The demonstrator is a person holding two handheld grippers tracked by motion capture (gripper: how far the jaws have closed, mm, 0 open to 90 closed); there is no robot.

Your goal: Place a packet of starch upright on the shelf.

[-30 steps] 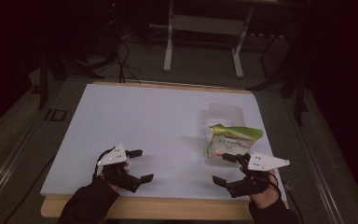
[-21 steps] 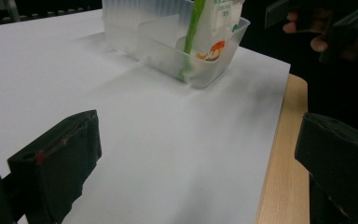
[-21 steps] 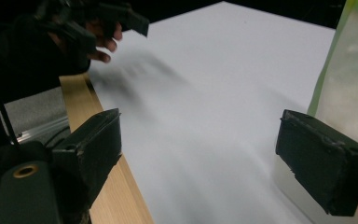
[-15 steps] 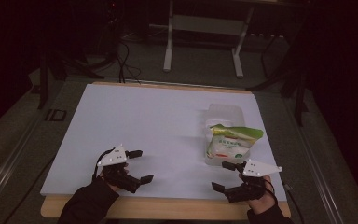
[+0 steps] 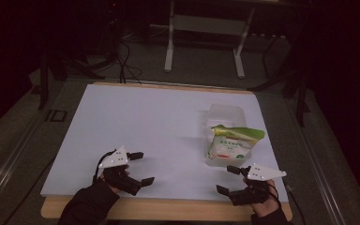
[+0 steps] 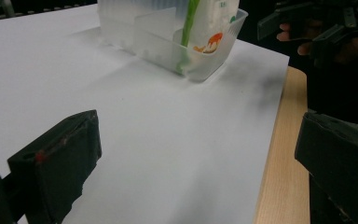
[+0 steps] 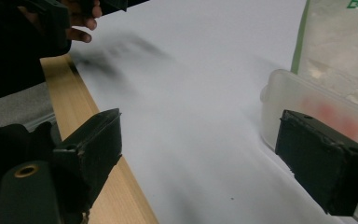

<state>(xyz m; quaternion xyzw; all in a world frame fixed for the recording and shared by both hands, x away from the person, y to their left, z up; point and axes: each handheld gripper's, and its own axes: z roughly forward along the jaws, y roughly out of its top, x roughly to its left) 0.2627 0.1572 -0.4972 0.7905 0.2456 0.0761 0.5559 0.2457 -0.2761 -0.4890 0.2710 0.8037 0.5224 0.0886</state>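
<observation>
high view showed the bag (image 5: 234, 143) upright in its clear tub (image 5: 225, 114), just ahead of the right gripper (image 5: 228, 179), jaws apart; left gripper (image 5: 140, 167), also agape, sat well apart.

So on the desk (image 5: 159, 126) I count one clear plastic container (image 5: 225, 117) near the right edge, with two compartments as far as I can tell, and one green-and-white food pouch (image 5: 232, 143) standing in the compartment closer to the front edge. There's one white sheet (image 5: 136, 112) covering nearly the whole top, with one strip of bare wood along the front edge. Two handheld grippers: the left gripper (image 5: 138, 168) and the right gripper (image 5: 227, 179), each with two black jaws spread wide apart and nothing between them.
</observation>
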